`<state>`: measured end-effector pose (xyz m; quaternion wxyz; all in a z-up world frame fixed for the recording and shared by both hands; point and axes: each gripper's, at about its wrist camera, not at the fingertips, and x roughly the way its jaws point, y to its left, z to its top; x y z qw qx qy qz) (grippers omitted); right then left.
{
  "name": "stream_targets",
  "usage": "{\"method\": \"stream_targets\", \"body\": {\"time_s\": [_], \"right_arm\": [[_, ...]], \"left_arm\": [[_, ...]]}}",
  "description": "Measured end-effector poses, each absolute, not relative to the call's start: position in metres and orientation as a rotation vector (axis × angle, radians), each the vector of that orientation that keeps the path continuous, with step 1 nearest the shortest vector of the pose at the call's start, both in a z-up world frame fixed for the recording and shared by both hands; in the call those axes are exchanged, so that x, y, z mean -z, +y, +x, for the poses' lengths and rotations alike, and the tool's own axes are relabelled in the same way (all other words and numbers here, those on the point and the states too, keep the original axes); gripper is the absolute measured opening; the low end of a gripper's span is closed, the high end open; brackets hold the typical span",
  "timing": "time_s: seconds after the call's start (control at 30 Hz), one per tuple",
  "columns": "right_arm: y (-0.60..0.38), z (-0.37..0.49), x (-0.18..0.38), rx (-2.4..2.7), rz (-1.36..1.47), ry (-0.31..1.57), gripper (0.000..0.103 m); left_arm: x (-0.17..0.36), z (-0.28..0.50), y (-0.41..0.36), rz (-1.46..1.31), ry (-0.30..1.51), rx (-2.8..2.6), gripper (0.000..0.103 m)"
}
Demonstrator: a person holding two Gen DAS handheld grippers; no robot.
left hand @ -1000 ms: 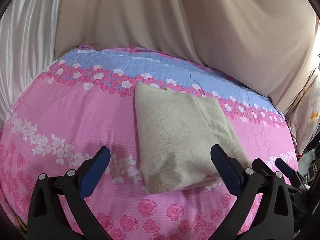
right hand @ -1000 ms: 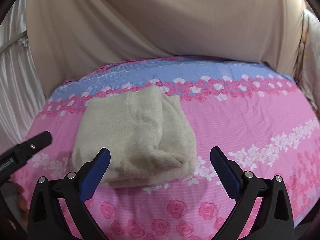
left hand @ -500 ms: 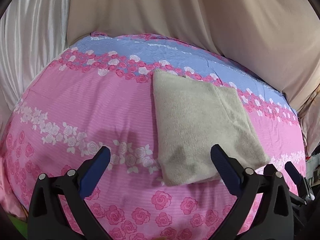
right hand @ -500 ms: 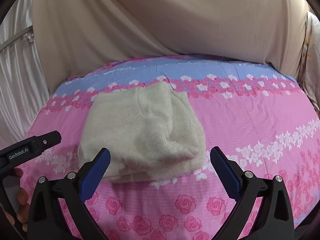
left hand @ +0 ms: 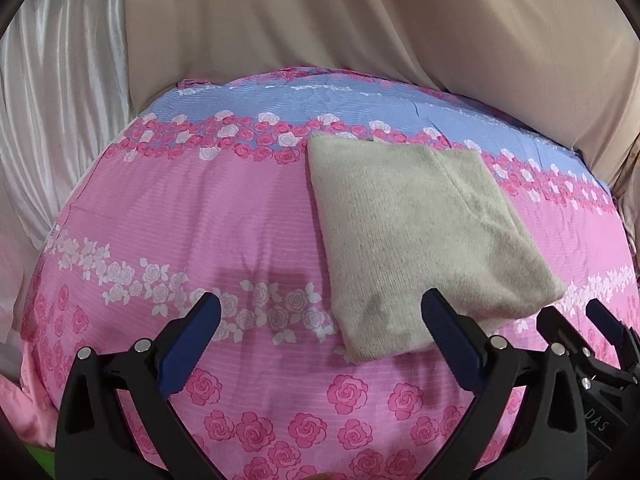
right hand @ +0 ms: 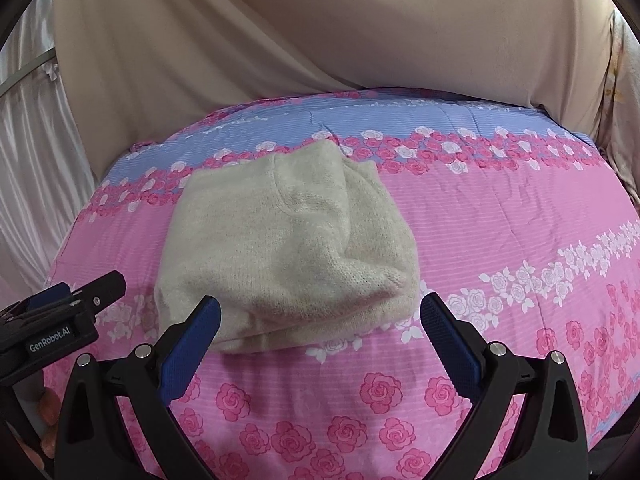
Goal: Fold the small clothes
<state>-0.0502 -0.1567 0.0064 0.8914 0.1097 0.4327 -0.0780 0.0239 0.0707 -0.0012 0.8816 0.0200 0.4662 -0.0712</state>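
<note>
1. A folded cream knitted top [left hand: 420, 236], maybe a sweater, lies flat on the pink rose bedsheet [left hand: 192, 216].
2. The left gripper [left hand: 320, 340] hangs wide apart, holding nothing.
3. The right gripper [right hand: 320, 336] is spread wide too, just near the top.

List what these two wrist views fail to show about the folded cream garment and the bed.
- Cream garment: its underside and inner layers are hidden by its own folds in both views, so its type is unclear.
- Left gripper: its handle is cut off by the bottom edge.
- Right gripper: the same.
- Floral bedsheet: the bed's near edge lies below both frames.
- Beige drape: hides whatever stands behind the bed.
</note>
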Motion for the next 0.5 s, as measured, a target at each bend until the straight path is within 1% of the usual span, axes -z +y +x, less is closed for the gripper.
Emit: {"method": "stream_targets", "body": {"time_s": [0.5], "right_arm": [[-0.165,-0.054,-0.003,0.184,0.243,0.919,0.098]], "left_arm": [[0.011,0.019,0.052,0.097,1.016,0.176,0.098]]}}
